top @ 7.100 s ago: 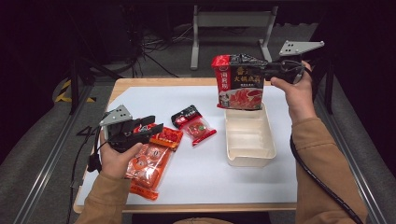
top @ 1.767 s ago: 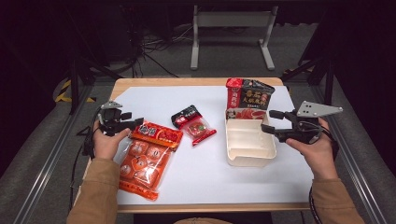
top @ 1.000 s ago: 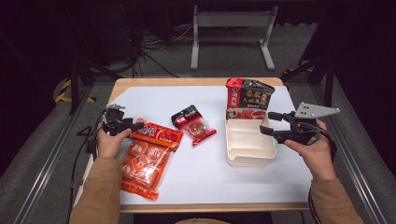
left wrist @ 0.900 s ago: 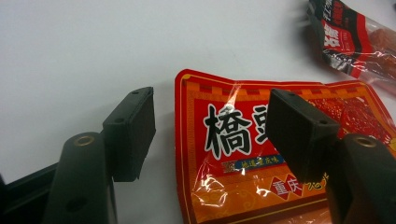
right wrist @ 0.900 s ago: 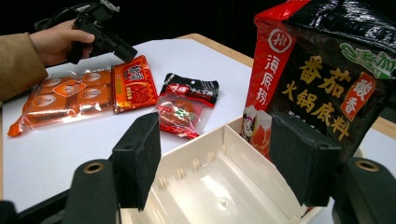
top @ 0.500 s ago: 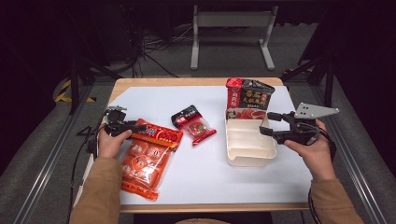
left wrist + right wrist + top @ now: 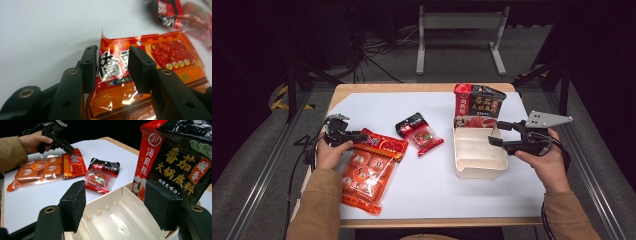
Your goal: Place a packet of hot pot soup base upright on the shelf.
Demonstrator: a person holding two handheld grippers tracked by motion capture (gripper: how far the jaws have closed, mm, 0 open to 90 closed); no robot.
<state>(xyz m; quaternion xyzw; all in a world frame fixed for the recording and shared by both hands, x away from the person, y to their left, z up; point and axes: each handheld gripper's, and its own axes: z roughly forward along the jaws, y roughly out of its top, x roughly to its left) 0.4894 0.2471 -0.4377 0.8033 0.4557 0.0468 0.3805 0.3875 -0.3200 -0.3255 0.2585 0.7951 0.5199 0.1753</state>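
High view shows the left tongs (image 7: 357, 135) low at the near-left of the white counter (image 7: 377, 107), their tips at the top edge of a large orange snack packet (image 7: 369, 167) that stretches back toward the person from them. From the left gripper view the two black jaws stand apart, one on either side of the packet's upturned top edge (image 7: 120, 65), not yet pressed onto it. Just beyond those tongs, toward the counter's middle, lies a small red-and-black sachet (image 7: 418, 132). The right tongs (image 7: 501, 134) hover over the cream divided tray (image 7: 475, 165), jaws spread wide with nothing between them. Past them, at the tray's far end, a red-and-black soup-base bag (image 7: 175, 162) stands upright, its foot inside the tray.
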